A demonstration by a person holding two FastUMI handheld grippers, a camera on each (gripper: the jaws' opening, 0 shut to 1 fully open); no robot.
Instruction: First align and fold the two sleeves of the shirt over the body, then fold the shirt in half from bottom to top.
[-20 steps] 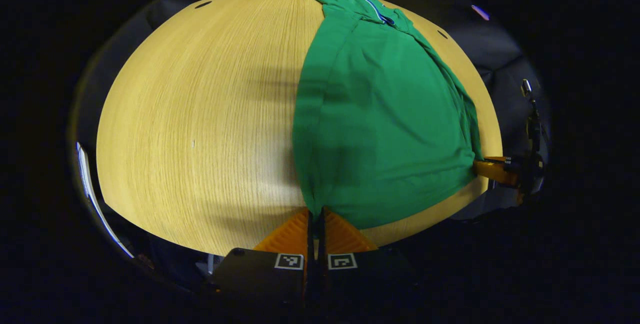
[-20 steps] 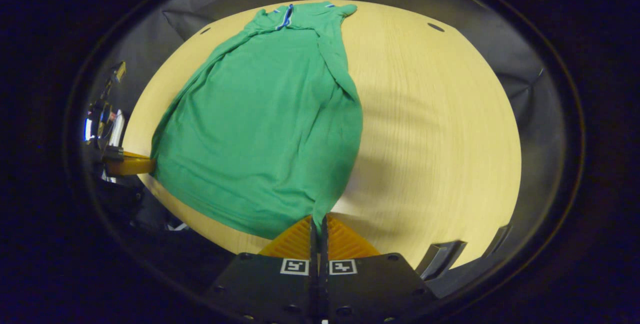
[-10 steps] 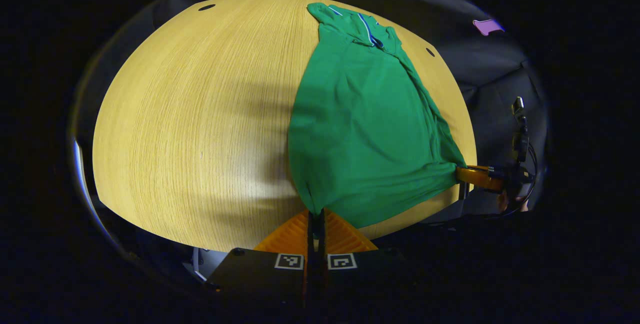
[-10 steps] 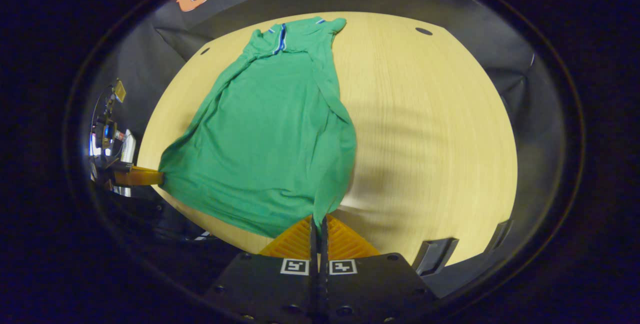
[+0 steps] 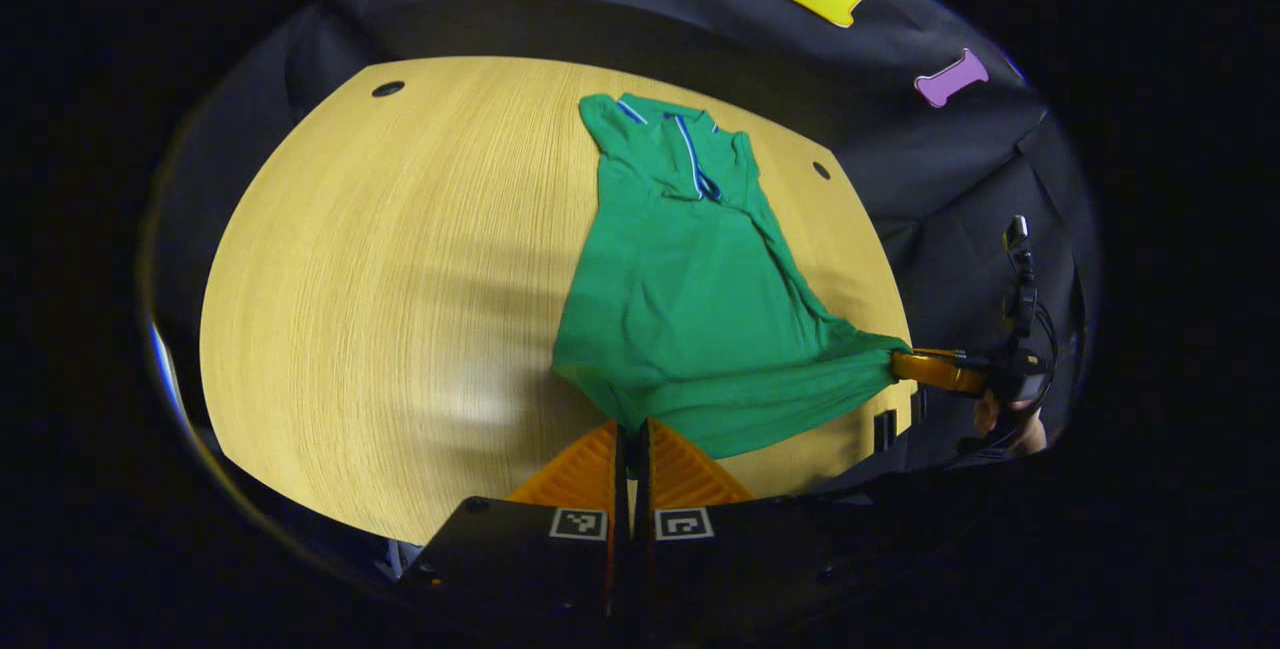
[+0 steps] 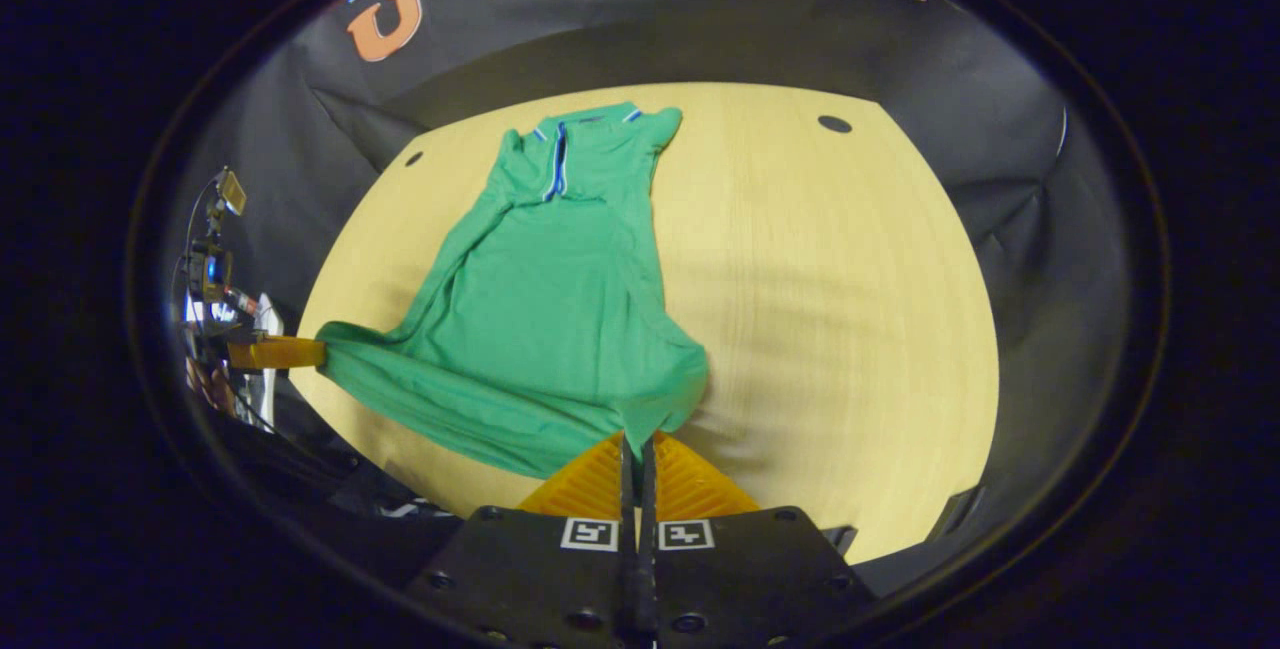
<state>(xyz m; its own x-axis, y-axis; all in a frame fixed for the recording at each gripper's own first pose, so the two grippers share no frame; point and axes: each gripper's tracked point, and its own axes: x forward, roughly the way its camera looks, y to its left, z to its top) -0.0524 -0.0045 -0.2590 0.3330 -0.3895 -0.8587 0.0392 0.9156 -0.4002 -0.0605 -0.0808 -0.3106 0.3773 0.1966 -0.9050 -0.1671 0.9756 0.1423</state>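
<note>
Shirt (image 5: 690, 319) hem pinched by left gripper (image 5: 630, 441), right gripper (image 6: 636, 449); no legible label

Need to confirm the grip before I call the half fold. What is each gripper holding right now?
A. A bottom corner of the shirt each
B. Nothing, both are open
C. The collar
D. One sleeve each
A: the left gripper and the right gripper each have their jaws shut on a bottom corner of the green shirt, with the hem lifted off the table and the collar lying at the far end.
</note>
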